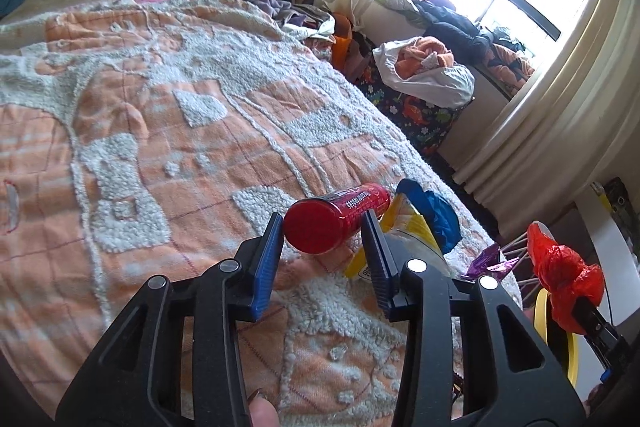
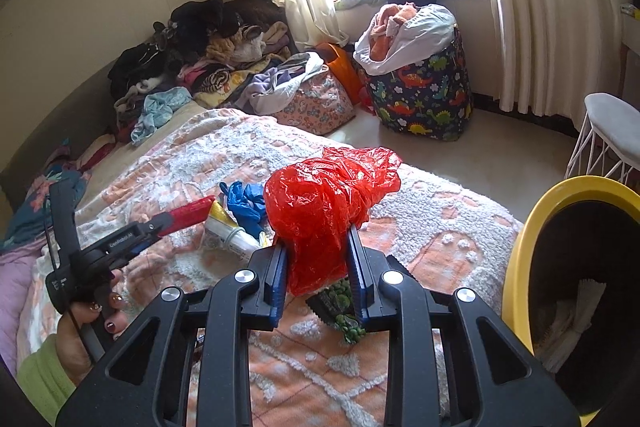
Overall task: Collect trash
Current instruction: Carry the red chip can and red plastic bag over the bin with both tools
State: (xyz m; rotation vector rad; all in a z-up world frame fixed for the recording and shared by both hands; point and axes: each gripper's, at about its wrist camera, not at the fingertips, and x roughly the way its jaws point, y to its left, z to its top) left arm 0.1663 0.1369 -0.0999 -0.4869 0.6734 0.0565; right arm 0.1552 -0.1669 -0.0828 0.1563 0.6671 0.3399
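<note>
- Left hand-held gripper (image 1: 326,227): jaws narrowed and pressing on either side of a red can (image 1: 334,217), holding it with its round base facing back toward the hand; it is hanging just above the bed (image 1: 160,115).
- Right hand-held gripper (image 2: 316,247): jaws drawn in and clamping a crumpled red plastic bag (image 2: 324,203), which is bulging up past the fingertips.
- Yellow-and-white wrapper (image 2: 228,231) and blue glove (image 2: 244,203): lying on the bedspread just beyond the can, between the two hand-held grippers.
- Purple foil wrapper (image 1: 486,261): sitting at the bed's edge, right of the left hand-held gripper.
- Dark green-printed packet (image 2: 340,303): lying on the bed directly beneath the right hand-held gripper's fingers.
- Yellow-rimmed bin (image 2: 532,227): standing just right of the right hand-held gripper, pale paper showing inside.
- Dinosaur-print hamper (image 2: 424,95): standing well beyond, near the window.
</note>
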